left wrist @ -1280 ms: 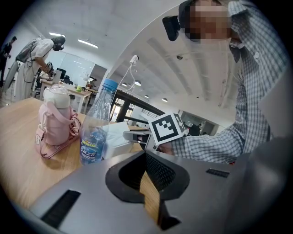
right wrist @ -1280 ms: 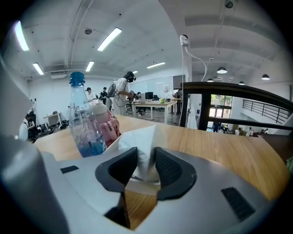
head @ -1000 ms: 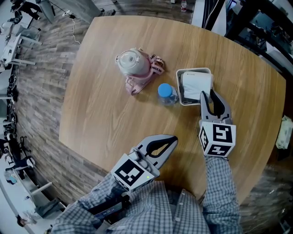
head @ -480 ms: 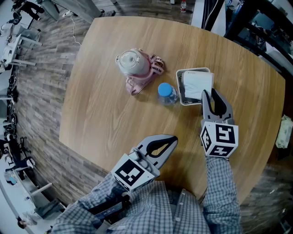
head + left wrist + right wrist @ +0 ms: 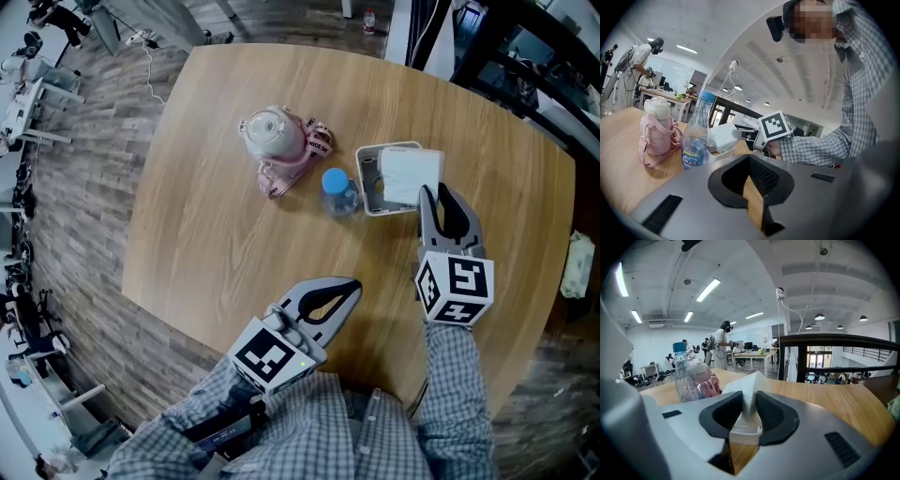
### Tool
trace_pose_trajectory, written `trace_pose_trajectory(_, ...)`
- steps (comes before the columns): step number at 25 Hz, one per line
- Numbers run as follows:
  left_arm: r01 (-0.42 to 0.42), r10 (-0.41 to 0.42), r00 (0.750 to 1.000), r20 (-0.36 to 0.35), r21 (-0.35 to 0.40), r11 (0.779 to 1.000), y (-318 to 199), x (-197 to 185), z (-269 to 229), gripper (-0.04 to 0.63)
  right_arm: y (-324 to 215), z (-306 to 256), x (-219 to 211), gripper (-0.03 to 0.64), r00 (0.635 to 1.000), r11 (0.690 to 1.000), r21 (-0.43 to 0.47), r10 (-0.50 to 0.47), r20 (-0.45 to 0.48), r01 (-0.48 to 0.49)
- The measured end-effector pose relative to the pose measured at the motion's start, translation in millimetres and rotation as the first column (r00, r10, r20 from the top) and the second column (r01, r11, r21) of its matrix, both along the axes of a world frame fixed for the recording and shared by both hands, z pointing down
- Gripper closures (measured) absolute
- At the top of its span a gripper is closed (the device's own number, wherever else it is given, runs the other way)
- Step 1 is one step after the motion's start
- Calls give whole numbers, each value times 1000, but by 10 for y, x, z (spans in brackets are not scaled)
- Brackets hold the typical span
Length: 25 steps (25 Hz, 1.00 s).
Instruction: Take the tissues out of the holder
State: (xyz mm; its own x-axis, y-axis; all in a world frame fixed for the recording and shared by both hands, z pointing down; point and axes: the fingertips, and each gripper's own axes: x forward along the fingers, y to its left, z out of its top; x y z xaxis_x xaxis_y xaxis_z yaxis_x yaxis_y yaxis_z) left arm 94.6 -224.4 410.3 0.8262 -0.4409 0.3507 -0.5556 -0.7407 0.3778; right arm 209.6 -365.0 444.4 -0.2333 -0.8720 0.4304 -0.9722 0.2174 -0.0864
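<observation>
White tissues (image 5: 411, 173) looked soft, light, tearable; hold the raised fold | right gripper (image 5: 433, 191) jaws clamped it | left gripper (image 5: 354, 284) jaws together, empty

water bottle (image 5: 339, 190) crowding the holder's (image 5: 362, 173) left side, pink flask (image 5: 274, 134) beyond, open tabletop (image 5: 206, 234) elsewhere

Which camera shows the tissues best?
The head view: the tissues show almost whole from above, in their holder. The right gripper view shows only an edge between the jaws; the left gripper view shows them small, past the bottle.
</observation>
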Motion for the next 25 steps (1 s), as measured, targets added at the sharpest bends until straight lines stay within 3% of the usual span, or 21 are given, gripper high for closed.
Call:
trace_pose_trajectory(9, 17, -16, 1000, -19, 32, 999, 71, -29, -158, 589, 192, -247, 52, 505, 1000, 999, 42, 20, -7, -19)
trace_pose_trajectory(25, 35, -28, 999, -45, 152, 988, 325, -231, -567, 589, 918, -852, 9, 506, 1000, 994, 107, 9, 22, -11)
